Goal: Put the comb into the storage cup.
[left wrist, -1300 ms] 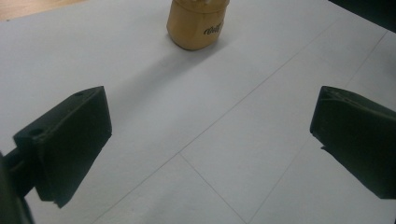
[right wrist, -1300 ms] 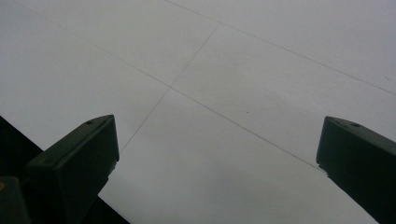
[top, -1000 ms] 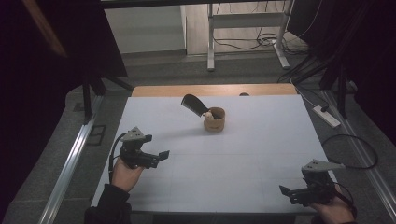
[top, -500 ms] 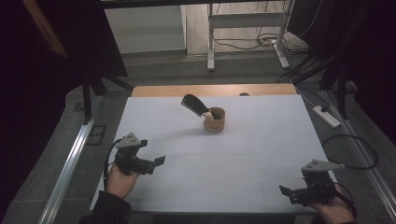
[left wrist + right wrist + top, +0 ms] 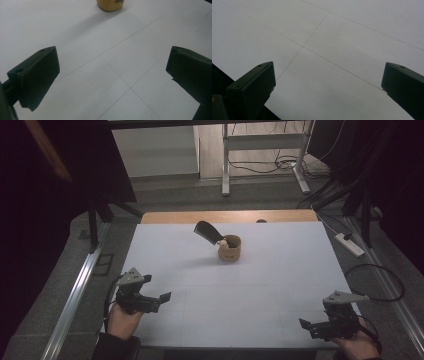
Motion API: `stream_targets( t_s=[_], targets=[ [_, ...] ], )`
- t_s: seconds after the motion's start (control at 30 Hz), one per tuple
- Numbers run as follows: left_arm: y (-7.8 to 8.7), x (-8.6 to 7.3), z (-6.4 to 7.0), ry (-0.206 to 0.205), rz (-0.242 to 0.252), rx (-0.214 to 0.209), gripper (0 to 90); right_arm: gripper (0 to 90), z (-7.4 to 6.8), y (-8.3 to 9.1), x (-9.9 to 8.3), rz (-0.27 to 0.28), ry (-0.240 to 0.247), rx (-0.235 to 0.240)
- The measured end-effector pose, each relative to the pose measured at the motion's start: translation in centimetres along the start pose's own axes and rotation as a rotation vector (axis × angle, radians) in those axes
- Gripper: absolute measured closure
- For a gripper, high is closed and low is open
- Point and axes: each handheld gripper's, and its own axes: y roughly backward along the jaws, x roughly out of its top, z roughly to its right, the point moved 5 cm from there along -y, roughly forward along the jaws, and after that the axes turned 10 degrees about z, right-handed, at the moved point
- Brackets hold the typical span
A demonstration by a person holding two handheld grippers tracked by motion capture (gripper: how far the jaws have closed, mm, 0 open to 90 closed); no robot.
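The left gripper [image 5: 162, 298] hovers over the near left part of the white table [image 5: 280, 270], held in a hand [image 5: 122, 319] that comes in from the near edge. Its 2 jaws stand wide apart with nothing between them; the left gripper view looks between them at bare tabletop with thin seam lines. The right gripper [image 5: 306, 325] sits at the near right corner, just inside the near edge, also with its jaws spread and empty; its own view shows them over the white surface, with the dark drop of the table edge at the lower left.

The tan cup [image 5: 229, 248] stands upright toward the far middle of the table, well apart from both grippers, nearer the left one than the right. A black scoop-shaped tool [image 5: 209, 232] leans out of the cup, its broad end tilted up and to the far left. The bottom of the cup [image 5: 110, 4] appears at the top edge of the left gripper view.
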Motion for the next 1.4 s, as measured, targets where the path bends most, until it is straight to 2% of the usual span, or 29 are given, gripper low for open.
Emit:
stream_targets(
  t_s=[0.73,1.4],
  targets=[
    [2.4,-1.8,0.1,0.016,-0.014,0.049,0.0,0.0,0.0,0.0,0.0,0.002,-0.002,-0.008],
    [3.8,-2.9,0.3,0.026,-0.029,0.086,0.0,0.0,0.1,0.0,0.0,0.004,-0.003,-0.015]
  ],
)
